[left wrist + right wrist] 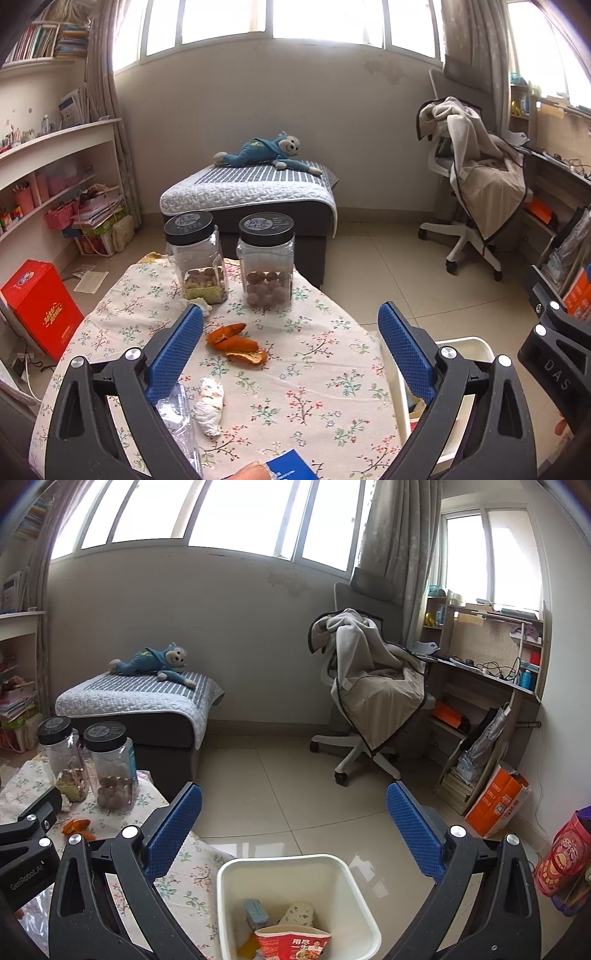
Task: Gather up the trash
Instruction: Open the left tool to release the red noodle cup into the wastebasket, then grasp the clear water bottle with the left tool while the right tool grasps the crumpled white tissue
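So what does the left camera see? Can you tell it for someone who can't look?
The open left gripper hovers over a flowery tablecloth with orange peel, a crumpled tissue and two snack jars. Behind are a bed and a chair.

My left gripper [291, 343] and right gripper [294, 825] look alike: black plastic frames with triangular cut-outs, silver round screw heads at the joints, and blue fingers [177, 350] with a dimpled grip texture. White lettering on the black housings reads "DAS" and "GenRobot.AI".
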`<state>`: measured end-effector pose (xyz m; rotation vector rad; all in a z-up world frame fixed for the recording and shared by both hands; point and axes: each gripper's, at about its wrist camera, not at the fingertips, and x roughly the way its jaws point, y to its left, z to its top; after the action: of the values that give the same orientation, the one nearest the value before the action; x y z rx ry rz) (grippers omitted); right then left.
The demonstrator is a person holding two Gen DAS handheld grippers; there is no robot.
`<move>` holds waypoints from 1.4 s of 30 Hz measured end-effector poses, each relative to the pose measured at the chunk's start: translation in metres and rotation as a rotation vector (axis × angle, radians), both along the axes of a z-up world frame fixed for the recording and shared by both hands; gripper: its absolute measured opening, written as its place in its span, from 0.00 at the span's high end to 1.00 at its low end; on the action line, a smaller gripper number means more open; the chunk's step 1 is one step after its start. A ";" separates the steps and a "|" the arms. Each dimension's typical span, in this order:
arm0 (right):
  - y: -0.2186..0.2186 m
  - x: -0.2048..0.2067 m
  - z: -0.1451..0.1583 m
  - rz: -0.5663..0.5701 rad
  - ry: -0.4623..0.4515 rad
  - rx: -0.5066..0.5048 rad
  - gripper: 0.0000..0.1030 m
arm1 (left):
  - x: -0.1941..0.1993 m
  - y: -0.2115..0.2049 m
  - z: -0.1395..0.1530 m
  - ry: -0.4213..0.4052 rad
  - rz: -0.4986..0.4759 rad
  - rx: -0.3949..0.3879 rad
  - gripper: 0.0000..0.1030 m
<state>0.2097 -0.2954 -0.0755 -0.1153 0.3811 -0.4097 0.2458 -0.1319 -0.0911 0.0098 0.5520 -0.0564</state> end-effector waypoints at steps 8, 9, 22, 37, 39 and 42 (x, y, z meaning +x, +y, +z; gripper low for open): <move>0.031 0.018 -0.003 0.086 0.047 0.083 0.07 | 0.034 0.053 -0.044 0.203 0.140 0.163 0.09; 0.033 0.022 -0.005 0.093 0.063 0.099 0.07 | 0.041 0.063 -0.055 0.248 0.158 0.180 0.09; 0.075 0.072 -0.052 0.244 0.365 0.251 0.07 | 0.086 0.179 -0.184 0.866 0.182 -0.154 0.09; 0.161 0.124 -0.133 0.426 0.699 0.467 0.07 | 0.062 0.232 -0.153 0.769 0.131 -0.240 0.46; 0.179 0.128 -0.146 0.445 0.748 0.486 0.07 | 0.055 0.246 -0.141 0.729 0.152 -0.221 0.46; 0.207 0.131 -0.166 0.474 0.809 0.456 0.07 | 0.059 0.264 -0.125 0.687 0.176 -0.207 0.46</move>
<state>0.3408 -0.0880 -0.2414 0.0833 1.2043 0.2236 0.3051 0.1317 -0.2159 -0.2682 1.2289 0.0586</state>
